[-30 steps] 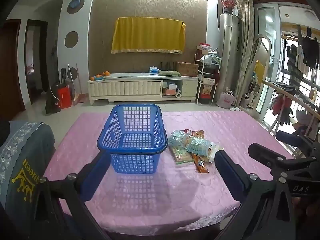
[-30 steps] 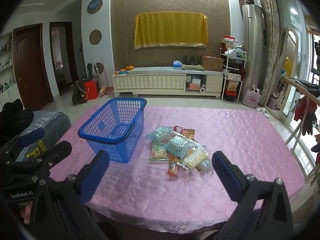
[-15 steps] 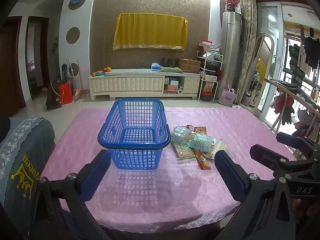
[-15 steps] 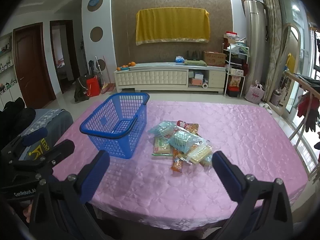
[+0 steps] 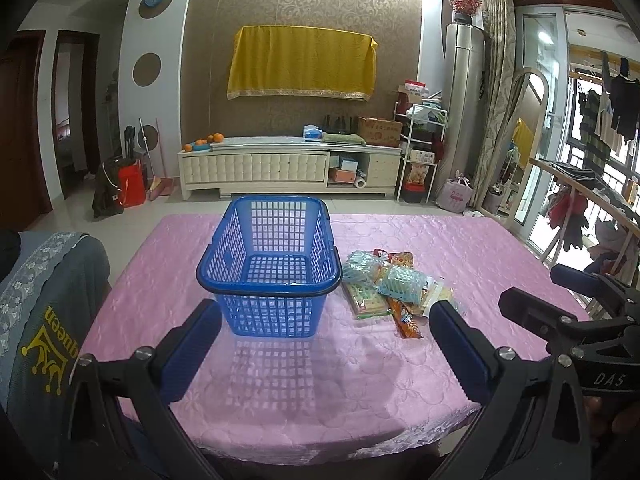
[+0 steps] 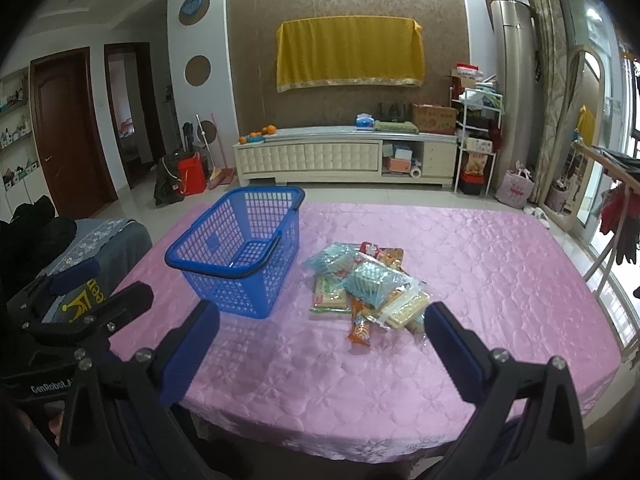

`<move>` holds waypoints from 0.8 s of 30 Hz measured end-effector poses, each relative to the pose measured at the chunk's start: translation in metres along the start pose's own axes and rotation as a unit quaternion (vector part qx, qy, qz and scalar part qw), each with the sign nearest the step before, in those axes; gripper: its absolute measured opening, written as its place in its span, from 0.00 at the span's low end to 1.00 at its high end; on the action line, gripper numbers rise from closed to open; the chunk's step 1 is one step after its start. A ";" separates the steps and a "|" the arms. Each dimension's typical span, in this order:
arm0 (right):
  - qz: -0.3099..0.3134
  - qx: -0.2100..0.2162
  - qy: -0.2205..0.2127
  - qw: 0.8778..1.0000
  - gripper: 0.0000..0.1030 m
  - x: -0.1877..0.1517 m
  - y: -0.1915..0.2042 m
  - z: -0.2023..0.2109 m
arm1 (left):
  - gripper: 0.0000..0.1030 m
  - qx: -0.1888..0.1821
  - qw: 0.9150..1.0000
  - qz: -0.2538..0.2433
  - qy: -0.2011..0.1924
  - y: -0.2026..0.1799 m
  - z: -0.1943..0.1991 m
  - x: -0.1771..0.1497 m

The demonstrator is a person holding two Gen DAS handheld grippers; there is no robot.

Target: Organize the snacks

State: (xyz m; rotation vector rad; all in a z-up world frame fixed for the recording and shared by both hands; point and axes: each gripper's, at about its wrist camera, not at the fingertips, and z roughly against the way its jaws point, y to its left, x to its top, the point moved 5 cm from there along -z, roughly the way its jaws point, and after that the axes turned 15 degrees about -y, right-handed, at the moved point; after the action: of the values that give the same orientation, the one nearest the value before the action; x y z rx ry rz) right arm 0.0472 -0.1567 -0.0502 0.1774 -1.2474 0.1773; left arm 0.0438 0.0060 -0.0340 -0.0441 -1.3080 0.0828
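Note:
An empty blue plastic basket (image 5: 272, 264) stands on the pink table (image 5: 400, 380), also in the right wrist view (image 6: 244, 256). A pile of several snack packets (image 5: 384, 286) lies just right of it, with an orange packet at the front (image 6: 360, 328). My left gripper (image 5: 324, 344) is open and empty, held above the near table edge in front of the basket. My right gripper (image 6: 320, 344) is open and empty, in front of the snack pile (image 6: 364, 284). Each gripper shows at the edge of the other's view.
A chair with a grey cover (image 5: 44, 312) stands at the table's left side. A white TV cabinet (image 5: 288, 168) lines the far wall. A drying rack with clothes (image 5: 592, 208) stands at the right beside the table.
Both grippers have moved slightly forward and up toward the table; the basket and snacks sit a little lower and larger in view. Nothing on the table has moved.

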 end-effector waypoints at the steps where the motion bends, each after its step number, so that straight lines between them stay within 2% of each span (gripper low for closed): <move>1: 0.000 0.001 0.000 1.000 1.00 0.000 0.000 0.000 | 1.00 0.000 1.000 0.000 0.000 0.000 0.000 0.000; 24: 0.001 0.005 0.008 1.000 1.00 -0.005 0.001 0.000 | 1.00 0.001 1.000 0.005 0.002 0.002 0.002 -0.004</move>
State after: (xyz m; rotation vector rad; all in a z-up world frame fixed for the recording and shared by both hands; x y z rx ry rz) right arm 0.0451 -0.1559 -0.0549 0.1835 -1.2316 0.1865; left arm 0.0412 0.0081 -0.0375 -0.0478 -1.3040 0.0925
